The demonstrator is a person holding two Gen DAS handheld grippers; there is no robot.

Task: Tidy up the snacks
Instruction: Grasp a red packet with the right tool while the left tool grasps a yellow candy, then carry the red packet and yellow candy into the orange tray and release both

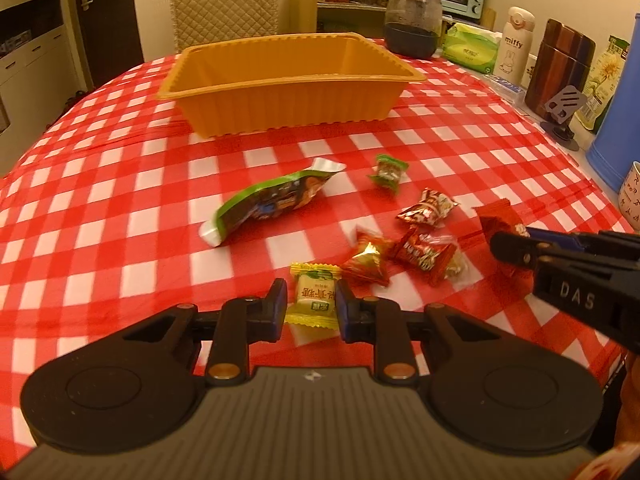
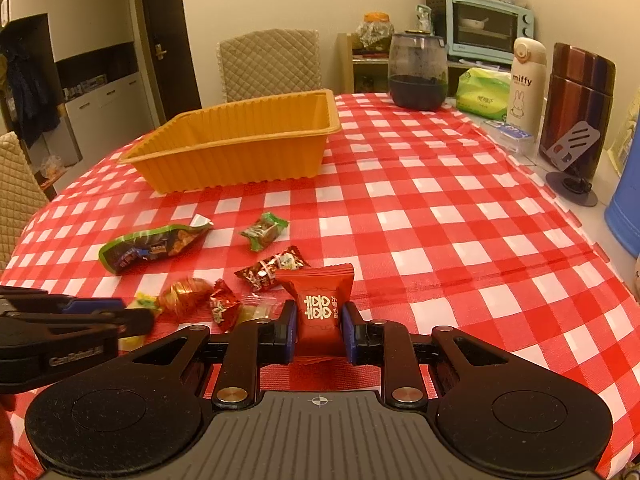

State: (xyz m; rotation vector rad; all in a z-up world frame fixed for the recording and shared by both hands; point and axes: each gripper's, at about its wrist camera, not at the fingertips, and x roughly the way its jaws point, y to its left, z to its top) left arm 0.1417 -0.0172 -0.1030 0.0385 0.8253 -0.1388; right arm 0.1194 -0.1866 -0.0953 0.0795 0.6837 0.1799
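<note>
We are clamping a yellow candy [image 1: 313,297] in the left gripper [image 1: 311,307] and a red candy [image 2: 321,309] in the right gripper [image 2: 320,330], both near the orange tray [image 1: 280,114], which is sitting empty farther up the table. Between us and the tray, a green snack bag [image 1: 267,204], a small green candy [image 1: 387,172] and several red-wrapped sweets [image 1: 427,207] are lying loose. Only the right wrist view is showing the red candy's white double-character print; only the left wrist view is showing the yellow one's label. A red-checked tablecloth [image 2: 440,216] is covering the table. Beyond the tray, a quilted chair [image 2: 270,62] and a blue toaster oven [image 2: 488,26] are standing.
</note>
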